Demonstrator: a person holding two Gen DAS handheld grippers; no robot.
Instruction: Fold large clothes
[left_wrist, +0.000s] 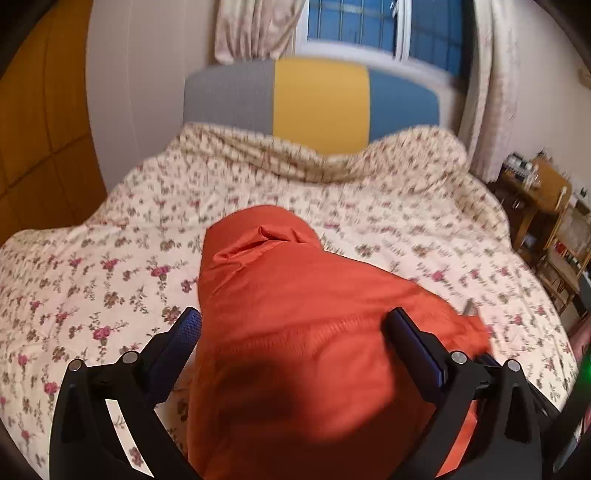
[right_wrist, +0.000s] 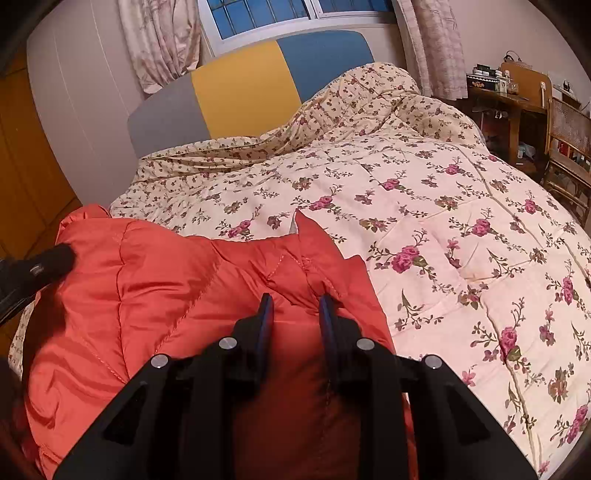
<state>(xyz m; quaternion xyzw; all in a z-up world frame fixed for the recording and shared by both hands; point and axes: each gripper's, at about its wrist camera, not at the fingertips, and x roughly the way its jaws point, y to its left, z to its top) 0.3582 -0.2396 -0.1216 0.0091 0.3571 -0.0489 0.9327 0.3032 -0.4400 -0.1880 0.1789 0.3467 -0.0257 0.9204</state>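
Lay on the flowered quilt (right_wrist: 424, 206) near the foot of the bed, an orange padded jacket (right_wrist: 155, 295), bunched and partly folded, its long axis running away from both grippers toward the headboard (right_wrist: 236, 92). Was straddled by the left gripper (left_wrist: 293, 325), jaws spread wide, one finger at each side of a raised hump of the jacket (left_wrist: 295, 332), the fabric between them but not squeezed; whether the pads touched the cloth could not be told, given the blur. Sat lower and closer over the cloth, the right gripper (right_wrist: 296, 301), jaws only partly apart, tips at a puckered seam near the jacket's right edge; looked poised to pinch rather than already pinching, though contact at the right fingertip (right_wrist: 327, 304) could not be ruled out. Seemed the nearer of the two to a usable hold, the right one, with the free edge just ahead of its tips and the bare quilt well off to its right.
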